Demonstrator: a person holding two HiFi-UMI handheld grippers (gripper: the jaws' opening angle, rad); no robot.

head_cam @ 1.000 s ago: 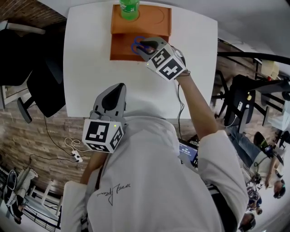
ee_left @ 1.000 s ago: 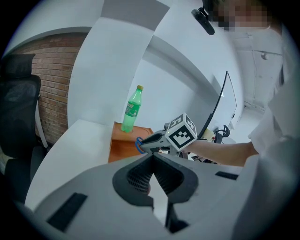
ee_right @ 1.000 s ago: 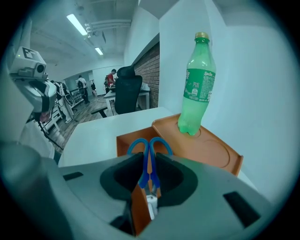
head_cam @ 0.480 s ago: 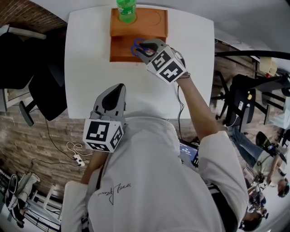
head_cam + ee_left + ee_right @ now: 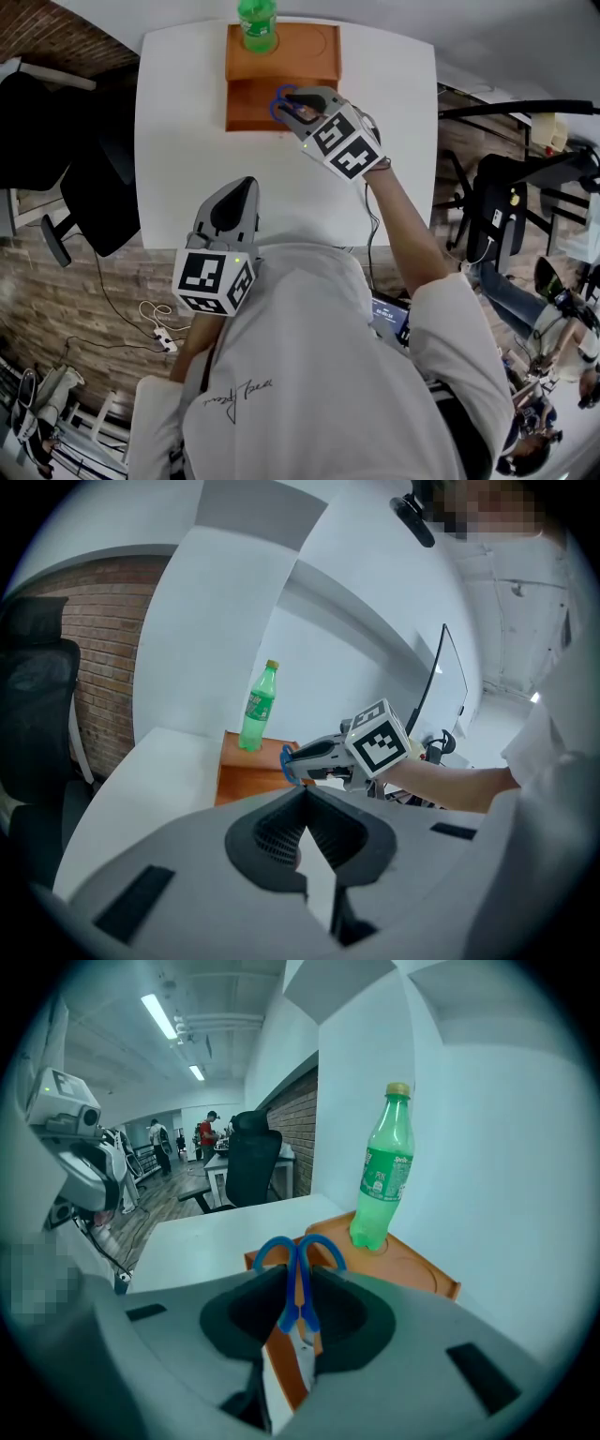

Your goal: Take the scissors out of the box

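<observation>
**Scissors gripped; removal from the box appears incomplete.**
The left tool is pressed together and empty. Ahead of it, the right tool pinches the scissors by the handles, with the blades apparently still at the near wall of the box. Bare bench lies open short of this tool; a bottle stands beyond it.

We wear a white short-sleeved T-shirt with a small dark handwritten-style mark on it. Our left gripper and right gripper are smooth grey moulded shells lined with black ribbed pads. Each carries a cube of black-and-white square markers, and the left one shows a tiny green light.
</observation>
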